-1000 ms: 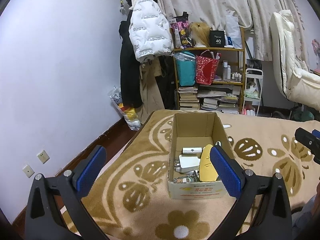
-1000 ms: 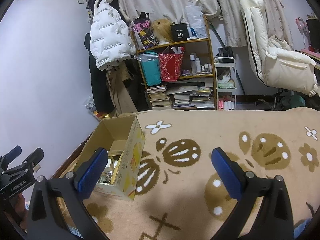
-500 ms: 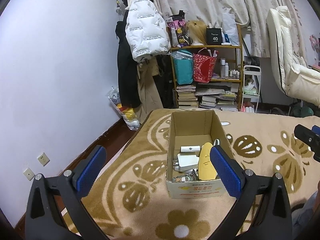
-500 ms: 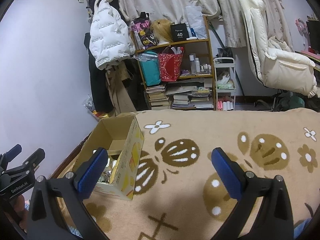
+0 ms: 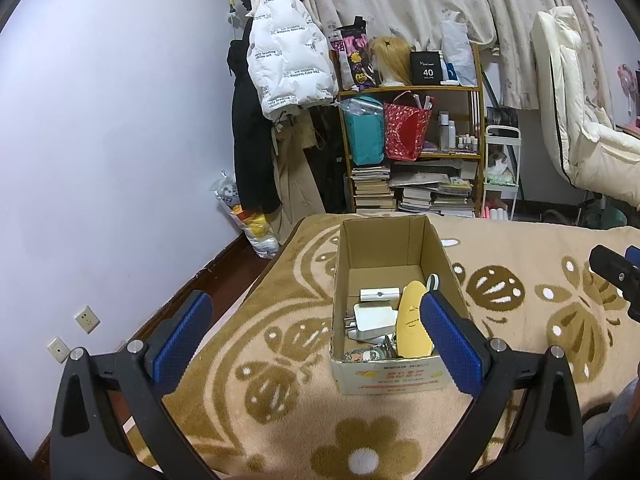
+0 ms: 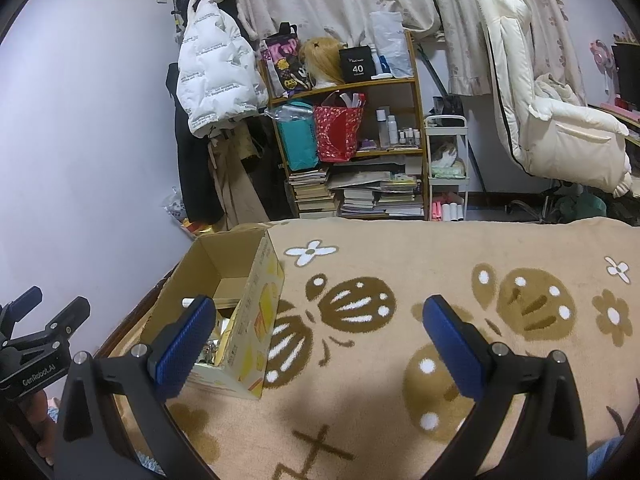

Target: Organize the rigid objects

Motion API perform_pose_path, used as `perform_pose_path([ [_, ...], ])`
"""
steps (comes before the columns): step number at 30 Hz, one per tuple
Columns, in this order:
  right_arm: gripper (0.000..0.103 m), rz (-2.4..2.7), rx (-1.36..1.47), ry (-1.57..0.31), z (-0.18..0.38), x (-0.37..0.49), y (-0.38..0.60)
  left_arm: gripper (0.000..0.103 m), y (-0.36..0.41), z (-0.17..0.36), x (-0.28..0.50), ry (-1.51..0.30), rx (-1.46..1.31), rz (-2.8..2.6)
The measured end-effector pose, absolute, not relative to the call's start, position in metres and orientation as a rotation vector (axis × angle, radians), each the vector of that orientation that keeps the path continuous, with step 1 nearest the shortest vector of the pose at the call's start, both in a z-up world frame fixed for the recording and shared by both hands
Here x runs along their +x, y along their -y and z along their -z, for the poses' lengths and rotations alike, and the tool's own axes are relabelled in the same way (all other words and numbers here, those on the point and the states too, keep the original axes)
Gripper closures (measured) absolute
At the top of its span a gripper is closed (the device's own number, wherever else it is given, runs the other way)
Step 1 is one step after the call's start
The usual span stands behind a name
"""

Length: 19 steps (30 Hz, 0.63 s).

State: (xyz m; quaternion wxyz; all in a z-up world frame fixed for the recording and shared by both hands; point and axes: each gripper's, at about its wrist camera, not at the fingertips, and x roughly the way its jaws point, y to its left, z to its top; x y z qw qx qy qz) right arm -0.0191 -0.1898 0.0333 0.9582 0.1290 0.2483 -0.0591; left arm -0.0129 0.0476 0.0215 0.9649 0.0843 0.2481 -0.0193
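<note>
An open cardboard box [image 5: 362,374] [image 6: 260,312] stands on the beige patterned blanket [image 5: 280,380] [image 6: 400,272]. Inside lie a yellow oval object [image 5: 412,326], a white charger block [image 5: 376,316], a white bar-shaped item [image 5: 380,294] and small metal pieces [image 5: 376,352]. My left gripper [image 5: 316,340] is open above the blanket, in front of the box, holding nothing. My right gripper [image 6: 320,344] is open too, to the right of the box, with bare blanket between its fingers. The other gripper's body shows at the right edge [image 5: 616,272] and the left edge [image 6: 36,340].
The blanket's left edge drops to a dark wood floor [image 5: 224,276] by the lilac wall [image 5: 100,160]. Beyond the bed stand a cluttered wooden shelf [image 5: 416,148] [image 6: 352,140], hanging coats [image 5: 280,80], a white cart [image 6: 446,168] and a cream padded chair [image 6: 552,120].
The left gripper has drawn back and risen slightly, so the box looks a little farther. The right view has barely shifted. Both grippers stayed open.
</note>
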Motion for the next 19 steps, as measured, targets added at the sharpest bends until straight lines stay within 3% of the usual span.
perform_pose_path([
  [19, 0.000, 0.126, 0.257, -0.504, -0.030, -0.025, 0.204, 0.001, -0.048, -0.020, -0.014, -0.501, 0.172, 0.045],
])
